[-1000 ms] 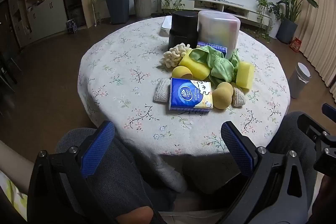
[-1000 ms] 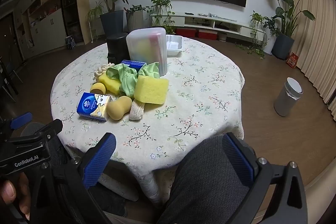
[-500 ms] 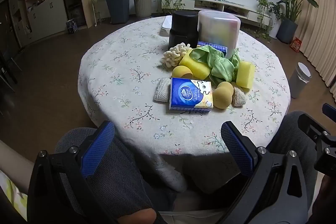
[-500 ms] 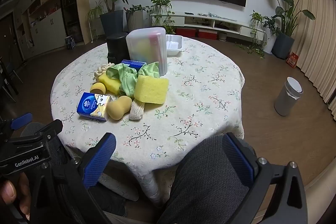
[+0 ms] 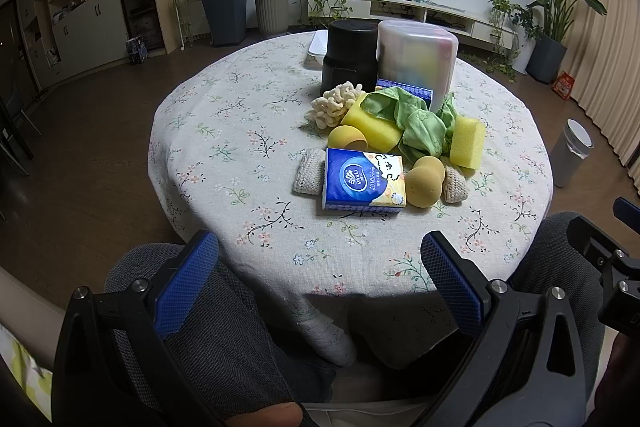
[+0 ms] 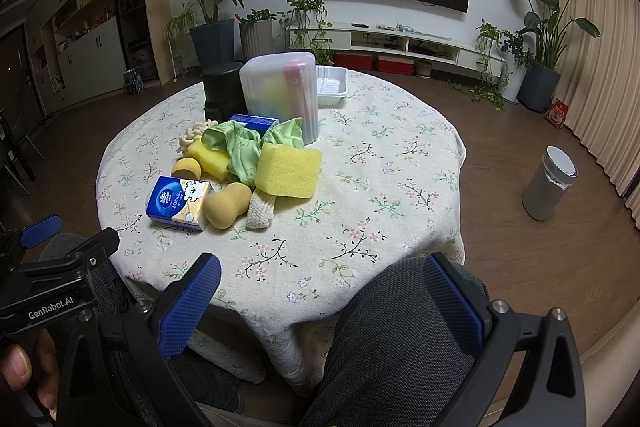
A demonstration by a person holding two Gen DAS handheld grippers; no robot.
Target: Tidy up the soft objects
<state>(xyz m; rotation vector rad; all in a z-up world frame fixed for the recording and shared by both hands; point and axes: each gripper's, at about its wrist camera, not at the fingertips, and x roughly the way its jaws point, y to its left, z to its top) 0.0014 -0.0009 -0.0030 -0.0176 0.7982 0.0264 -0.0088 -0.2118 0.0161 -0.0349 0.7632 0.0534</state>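
- Left gripper (image 5: 320, 263): jaws wide, holding nothing, low over the person's lap, short of the table (image 5: 224, 131).
- Right gripper (image 6: 320, 287): jaws wide, nothing held, likewise at the near edge of the table, well apart from the pile.
- Tissue pack (image 5: 362, 183): blue and yellow, lying flat, nearest item of the pile. Judged light, film-wrapped and slippery; take across the short sides, where it should give a little.
- Knitted pads (image 5: 310, 173): one touching the pack's left side, another at the right behind the gourd-shaped sponge. Limp; pinch an edge.
- Gourd-shaped sponge (image 5: 425, 179): tan, touching the pack's right end. Likely springy and light; grip at the waist.
- Round tan sponge (image 5: 346, 137): just behind the pack. May roll; close on its widest part.
- Yellow block sponges (image 6: 289, 170): one propped at the right, one under the cloth. Compressible, very light; grip across flat faces.
- Green cloth (image 5: 416, 123): draped over the sponges. Floppy; pinching a raised fold may drag neighbours.
- Cream chenille pad (image 5: 334, 103): at the pile's left rear. Soft, snaggable loops.
- Blue pack (image 6: 253, 121): mostly hidden behind the cloth.
- Translucent lidded box (image 5: 416, 61) and black canister (image 5: 350, 57): upright, side by side, behind the pile; rigid.
- White tray (image 6: 331, 87): farthest, beyond the box.
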